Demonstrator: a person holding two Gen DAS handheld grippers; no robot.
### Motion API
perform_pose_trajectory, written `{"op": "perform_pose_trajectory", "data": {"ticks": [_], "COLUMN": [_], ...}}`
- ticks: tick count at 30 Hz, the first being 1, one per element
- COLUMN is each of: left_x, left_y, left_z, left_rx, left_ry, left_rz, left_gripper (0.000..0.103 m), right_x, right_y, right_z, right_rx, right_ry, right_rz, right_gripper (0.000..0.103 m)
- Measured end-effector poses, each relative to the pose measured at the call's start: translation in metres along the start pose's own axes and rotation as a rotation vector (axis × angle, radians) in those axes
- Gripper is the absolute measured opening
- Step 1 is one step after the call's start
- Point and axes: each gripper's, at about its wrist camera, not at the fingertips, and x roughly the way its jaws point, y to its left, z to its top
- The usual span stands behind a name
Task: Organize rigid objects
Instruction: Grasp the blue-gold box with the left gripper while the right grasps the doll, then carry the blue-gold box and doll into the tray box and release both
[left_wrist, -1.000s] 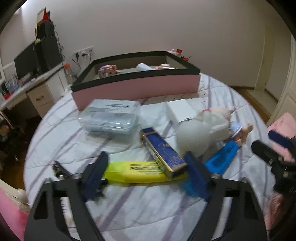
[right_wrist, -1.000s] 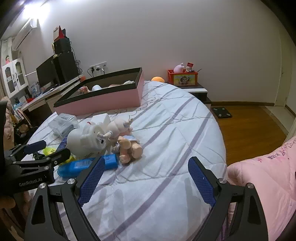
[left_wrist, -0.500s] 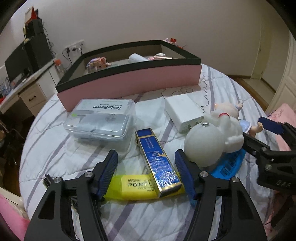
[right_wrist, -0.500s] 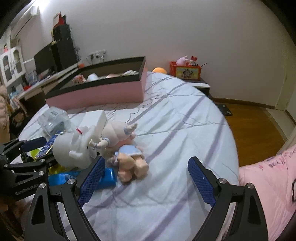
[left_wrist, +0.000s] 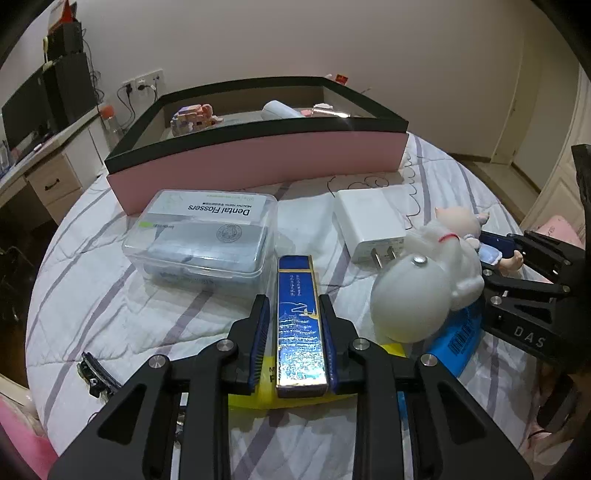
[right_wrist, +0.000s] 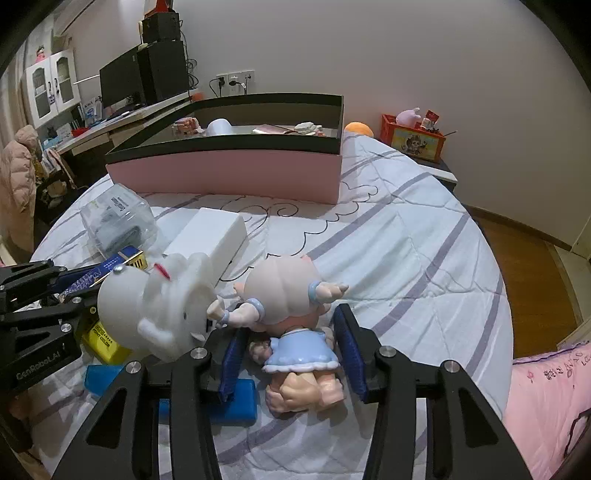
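while the left tool sits narrow around the blue box, its pads at both long sides on the bed, the right tool straddles the doll, pads just beside its skirt. past them lie the flosser case and charger, then the pink bin.

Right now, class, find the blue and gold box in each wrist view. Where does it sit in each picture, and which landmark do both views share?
Left wrist view: the blue and gold box lies at lower centre, between the fingers of the left gripper.
Right wrist view: only one end of it shows at left, behind the white toy.
Shared landmark: the pink tray at the back.
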Motion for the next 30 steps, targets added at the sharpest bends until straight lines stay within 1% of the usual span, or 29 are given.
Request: {"op": "perform_pose_trajectory", "data": {"ticks": [3,9,15,22,25,28,30], "left_x": [-0.003,-0.017,-0.044,-0.086,-0.105,-0.126,-0.140], "left_y": [0.000,-0.001,0.000,0.004,0.004,0.005,0.005], "left_z": [-0.001,-0.004,-0.003,-0.004,-0.002,-0.002,-0.003], "left_rx": [0.002,0.007,0.002,-0.027,-0.052,-0.056,-0.055], "left_ry": [-0.011,-0.044,-0.099,-0.199,-0.260,-0.309,-0.342], "left_rz": [0.004,0.029,0.045,0.061,0.082,0.108,0.132], "left_gripper": [0.020,0.020,0.020,0.020,0.020,0.020,0.020], "right_x": [-0.006,-0.025,-0.048,-0.079,-0.095,-0.111,-0.121], "right_y": [-0.007,-0.010,0.008,0.039,0.056,0.071,0.078], "right_z": [-0.003,-0.005,0.001,0.007,0.011,0.014,0.017], "right_rx": [0.041,0.088,0.066,0.031,0.012,-0.016,-0.021], "right_ry": [-0.031,-0.105,-0.159,-0.232,-0.269,-0.311,-0.334], "right_rz": [0.030,0.032,0.049,0.071,0.079,0.060,0.064], "right_gripper": [0.048,0.048,0.048,0.048,0.048,0.048,0.048]}}
